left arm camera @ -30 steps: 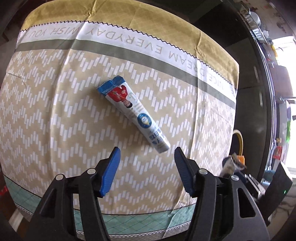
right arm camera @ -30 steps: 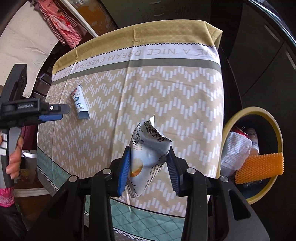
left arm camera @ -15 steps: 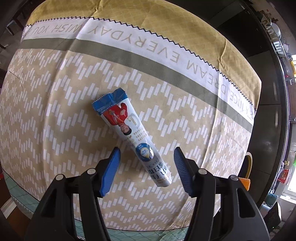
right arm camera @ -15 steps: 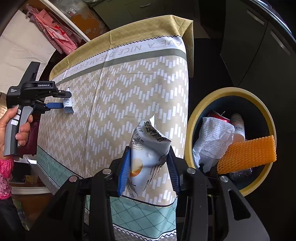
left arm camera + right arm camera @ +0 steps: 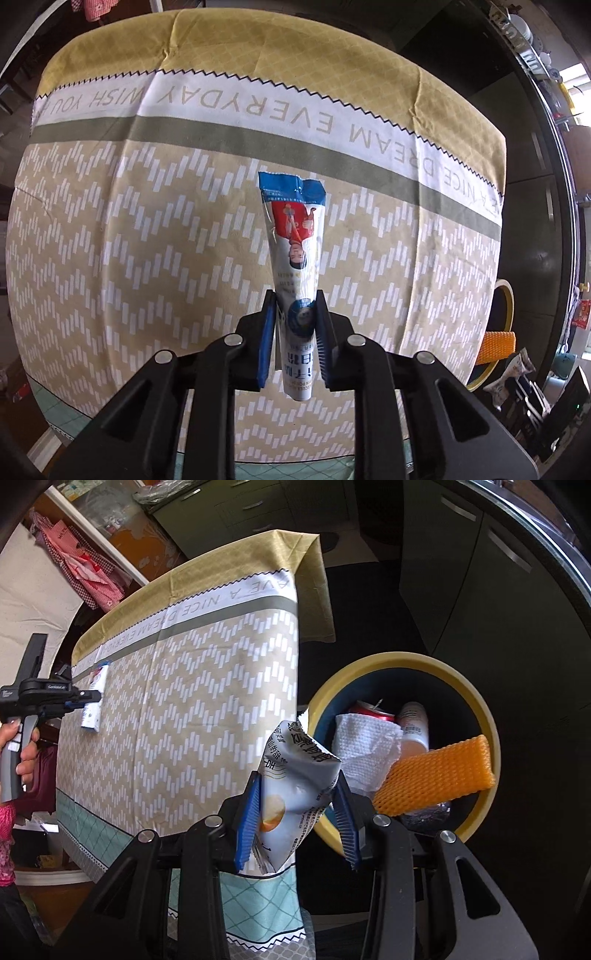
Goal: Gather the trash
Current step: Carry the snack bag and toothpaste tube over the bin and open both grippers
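My left gripper (image 5: 294,328) is shut on a white toothpaste tube (image 5: 294,254) with a blue crimped end and a red figure, held lifted over the tablecloth; it also shows small in the right wrist view (image 5: 94,698). My right gripper (image 5: 297,812) is shut on a crumpled white snack wrapper (image 5: 295,775) and holds it beside the table's right edge, at the rim of the yellow-rimmed trash bin (image 5: 480,716). The bin holds a white paper towel (image 5: 365,738), an orange foam net (image 5: 436,775), a red can (image 5: 369,707) and a bottle (image 5: 413,720).
The table has a beige chevron tablecloth (image 5: 147,240) with a lettered band. The bin stands on the dark floor to the table's right (image 5: 506,306). Dark cabinets (image 5: 498,572) stand behind it. Cluttered shelves are at the far left (image 5: 92,565).
My left gripper moved onto the toothpaste tube, shut on it and lifted it. My right gripper carried the wrapper rightward, off the table to the bin's rim.
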{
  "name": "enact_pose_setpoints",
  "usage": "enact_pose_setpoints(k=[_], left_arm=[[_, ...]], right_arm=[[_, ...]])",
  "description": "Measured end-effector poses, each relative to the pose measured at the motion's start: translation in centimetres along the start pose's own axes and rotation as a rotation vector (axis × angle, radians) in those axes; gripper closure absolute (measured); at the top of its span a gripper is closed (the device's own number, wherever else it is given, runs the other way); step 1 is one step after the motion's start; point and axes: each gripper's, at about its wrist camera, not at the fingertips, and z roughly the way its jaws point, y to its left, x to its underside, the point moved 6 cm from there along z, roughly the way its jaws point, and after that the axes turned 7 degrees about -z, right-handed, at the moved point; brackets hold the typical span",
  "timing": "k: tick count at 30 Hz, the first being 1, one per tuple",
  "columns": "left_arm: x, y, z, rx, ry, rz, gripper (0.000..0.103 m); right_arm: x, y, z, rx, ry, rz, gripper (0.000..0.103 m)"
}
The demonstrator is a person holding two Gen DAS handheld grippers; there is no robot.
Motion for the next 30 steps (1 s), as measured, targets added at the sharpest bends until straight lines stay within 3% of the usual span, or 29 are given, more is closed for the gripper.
enact_pose_setpoints(k=[7, 10, 11, 17, 25, 30], left_arm=[[2.5, -2.0, -3.5, 0.039, -0.023, 0.147, 0.083], [4.5, -3.7, -4.7, 0.053, -0.024, 0.216, 0.083], [5.1, -4.5, -4.9, 0.057, -0.022, 0.239, 0.083], [9.6, -10.0, -5.1, 0.069, 0.004, 0.392, 0.083], [14.3, -18.9, -3.3, 0.085, 0.053, 0.559, 0.083], [16.9, -25.7, -0.5, 0.098, 0.086, 0.656, 0.083]], right_arm=[[-1.4, -5.5, 0.8, 0.144, 0.002, 0.085, 0.064], [-2.2, -7.5, 1.5, 0.208, 0.003, 0.106, 0.057], [-2.3, -8.1, 1.6, 0.214, 0.004, 0.119, 0.050], [-1.5, -9.4, -0.1, 0.197, -0.040, 0.141, 0.049], [4.8, -8.7, -5.2, 0.131, -0.144, 0.111, 0.049], [10.6, -9.8, -6.9, 0.138, -0.145, 0.123, 0.049]])
